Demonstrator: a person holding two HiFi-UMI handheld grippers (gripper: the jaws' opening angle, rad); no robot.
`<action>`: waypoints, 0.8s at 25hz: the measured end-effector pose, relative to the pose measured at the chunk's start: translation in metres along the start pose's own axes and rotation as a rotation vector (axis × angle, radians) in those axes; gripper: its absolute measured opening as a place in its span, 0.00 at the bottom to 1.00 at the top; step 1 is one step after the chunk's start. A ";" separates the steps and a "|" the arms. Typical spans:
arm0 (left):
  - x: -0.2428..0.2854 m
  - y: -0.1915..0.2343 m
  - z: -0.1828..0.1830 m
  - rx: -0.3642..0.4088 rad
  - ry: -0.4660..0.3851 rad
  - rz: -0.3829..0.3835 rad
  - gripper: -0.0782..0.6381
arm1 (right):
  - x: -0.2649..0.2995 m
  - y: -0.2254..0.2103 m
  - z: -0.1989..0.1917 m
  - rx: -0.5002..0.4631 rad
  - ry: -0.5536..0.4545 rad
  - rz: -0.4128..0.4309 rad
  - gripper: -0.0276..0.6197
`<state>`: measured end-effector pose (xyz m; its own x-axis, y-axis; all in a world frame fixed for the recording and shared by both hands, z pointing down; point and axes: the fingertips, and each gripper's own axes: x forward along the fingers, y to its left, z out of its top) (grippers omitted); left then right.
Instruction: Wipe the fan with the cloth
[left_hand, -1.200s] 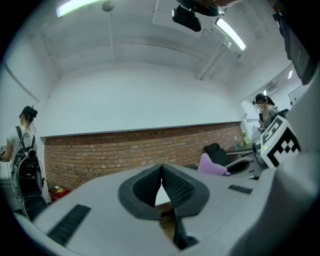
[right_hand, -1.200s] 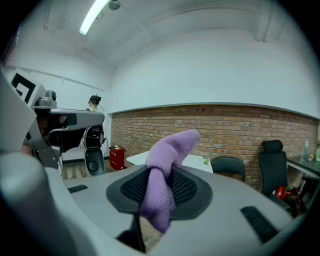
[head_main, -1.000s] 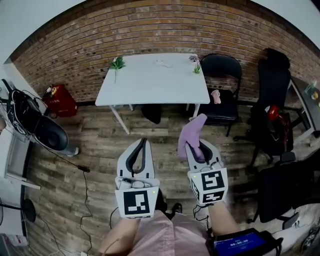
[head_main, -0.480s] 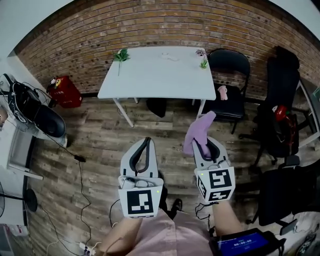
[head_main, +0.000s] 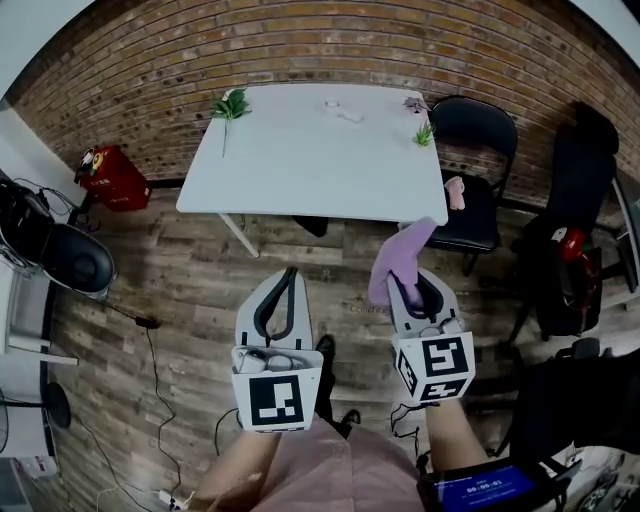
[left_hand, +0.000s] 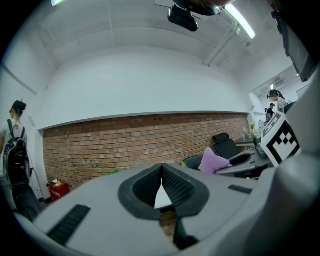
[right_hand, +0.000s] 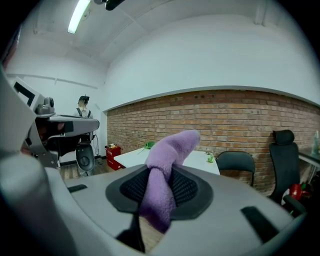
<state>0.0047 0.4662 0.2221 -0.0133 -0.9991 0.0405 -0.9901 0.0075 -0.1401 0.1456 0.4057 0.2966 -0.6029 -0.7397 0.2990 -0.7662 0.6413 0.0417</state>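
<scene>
A person's two hand-held grippers point out over a wood-plank floor (head_main: 200, 270), each carrying a cube printed with a black-and-white square marker. At the lower right edge of the head view, a blue-lit screen (head_main: 478, 489) shows figures too small to read.

The left gripper (head_main: 291, 276) has its jaws pressed together with nothing between them; its own view shows the ribbed black pads (left_hand: 175, 186) meeting at the tip. The right gripper (head_main: 408, 290) is clamped on the purple cloth (head_main: 398, 262), which is pinched between the pads and sticks up and forward past the tips, with a short tail hanging below the jaws in the right gripper view (right_hand: 170, 150).

Beyond the grippers stands a white table (head_main: 310, 150) with a green sprig (head_main: 230, 103) near its left corner, two small plants (head_main: 424, 134) near its right corner and a small pale item at the far edge. A black folding chair (head_main: 480, 130) sits just beside the table's right end, a small pink object (head_main: 455, 192) on its seat. A red bag (head_main: 105, 176) with an illegible yellow label rests on the floor to the left, against the brick wall (head_main: 300, 45) that closes the room.

The fan cannot be picked out in any view.
</scene>
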 end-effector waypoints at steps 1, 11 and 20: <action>0.017 0.007 -0.002 0.003 0.003 -0.007 0.13 | 0.017 -0.005 0.004 0.004 0.000 -0.005 0.21; 0.157 0.077 0.007 -0.006 -0.029 -0.049 0.13 | 0.147 -0.039 0.063 -0.008 -0.019 -0.057 0.21; 0.216 0.095 0.013 -0.030 -0.046 -0.087 0.13 | 0.186 -0.067 0.093 -0.009 -0.027 -0.117 0.21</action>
<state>-0.0902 0.2509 0.2052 0.0789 -0.9969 0.0062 -0.9910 -0.0791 -0.1080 0.0646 0.2065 0.2611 -0.5153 -0.8149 0.2653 -0.8298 0.5518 0.0831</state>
